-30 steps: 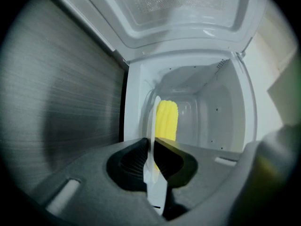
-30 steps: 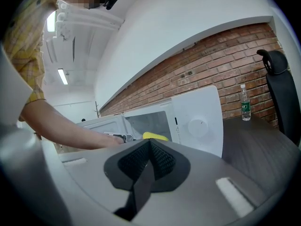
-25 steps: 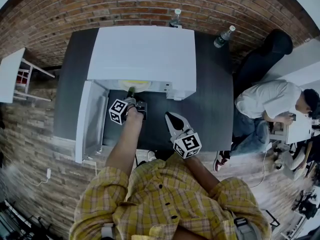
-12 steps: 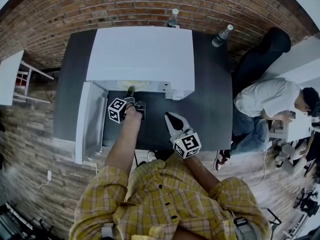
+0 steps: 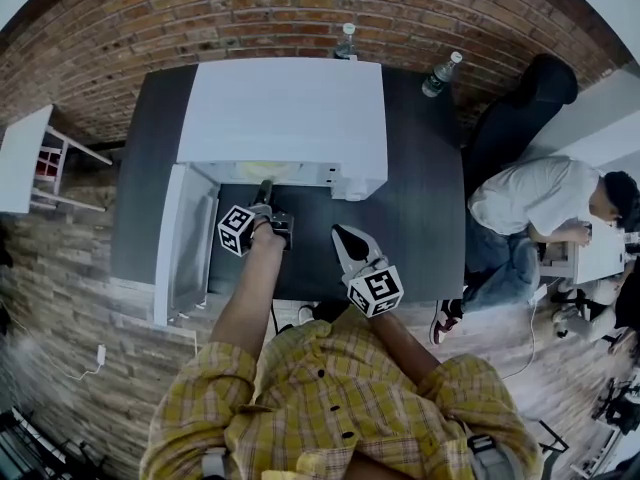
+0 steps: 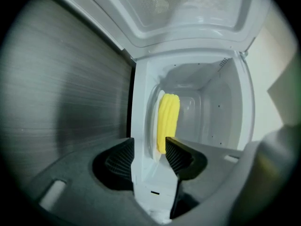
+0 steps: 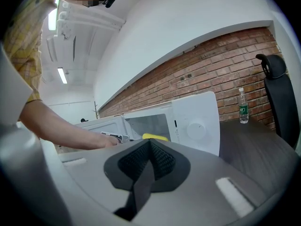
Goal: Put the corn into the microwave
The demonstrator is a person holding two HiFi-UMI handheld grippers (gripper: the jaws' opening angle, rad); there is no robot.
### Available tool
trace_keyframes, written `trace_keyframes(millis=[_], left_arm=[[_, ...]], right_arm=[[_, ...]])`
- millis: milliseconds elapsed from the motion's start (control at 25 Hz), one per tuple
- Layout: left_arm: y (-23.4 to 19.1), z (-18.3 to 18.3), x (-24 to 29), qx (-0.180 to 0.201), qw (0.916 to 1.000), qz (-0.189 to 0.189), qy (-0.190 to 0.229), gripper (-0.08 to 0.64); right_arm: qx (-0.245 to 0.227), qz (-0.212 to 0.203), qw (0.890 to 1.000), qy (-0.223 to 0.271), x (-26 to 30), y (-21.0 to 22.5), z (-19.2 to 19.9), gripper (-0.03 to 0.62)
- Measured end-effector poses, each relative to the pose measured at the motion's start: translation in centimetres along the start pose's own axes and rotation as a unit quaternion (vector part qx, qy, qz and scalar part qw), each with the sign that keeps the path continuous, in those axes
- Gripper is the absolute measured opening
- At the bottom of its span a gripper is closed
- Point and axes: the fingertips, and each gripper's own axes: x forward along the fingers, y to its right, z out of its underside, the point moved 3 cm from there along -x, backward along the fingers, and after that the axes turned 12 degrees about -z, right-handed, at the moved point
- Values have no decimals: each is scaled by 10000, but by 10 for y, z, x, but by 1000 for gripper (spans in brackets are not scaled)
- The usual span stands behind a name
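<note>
The yellow corn lies on the white turntable inside the open white microwave, a little past my left gripper's tips. My left gripper stands open at the oven's mouth, and only the oven's white front edge shows between its jaws. From the head view the left gripper points into the opening, where a strip of the corn shows. My right gripper hovers over the dark table in front of the microwave, shut with nothing in it. In the right gripper view its jaws meet, and the corn shows beyond them.
The microwave door hangs open to the left, beside my left arm. Two bottles stand at the table's back edge. A person sits to the right near a black chair. A white side table stands at far left.
My left gripper has drawn back a little from the microwave's mouth toward me. The right gripper has stayed where it was.
</note>
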Motion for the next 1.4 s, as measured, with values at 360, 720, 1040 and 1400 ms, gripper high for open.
trace_keyframes(millis=[360,720,1040,1400], left_arm=[[3,13,-41,529,9968,485,-341,105],[5,32,-87,916,9906,875,-520,0],[-6,43,-127,1623,9810,997,-375,0],[6,70,-175,3357,9307,1447,-161,-1]], right_arm=[[-156,39,9999,26,-4,-11,-5,-5],[-177,7,9998,84,-11,-29,-8,-3],[-124,-36,9999,104,-23,-44,-2,-3],[-13,-44,9999,96,-32,-58,2,-3]])
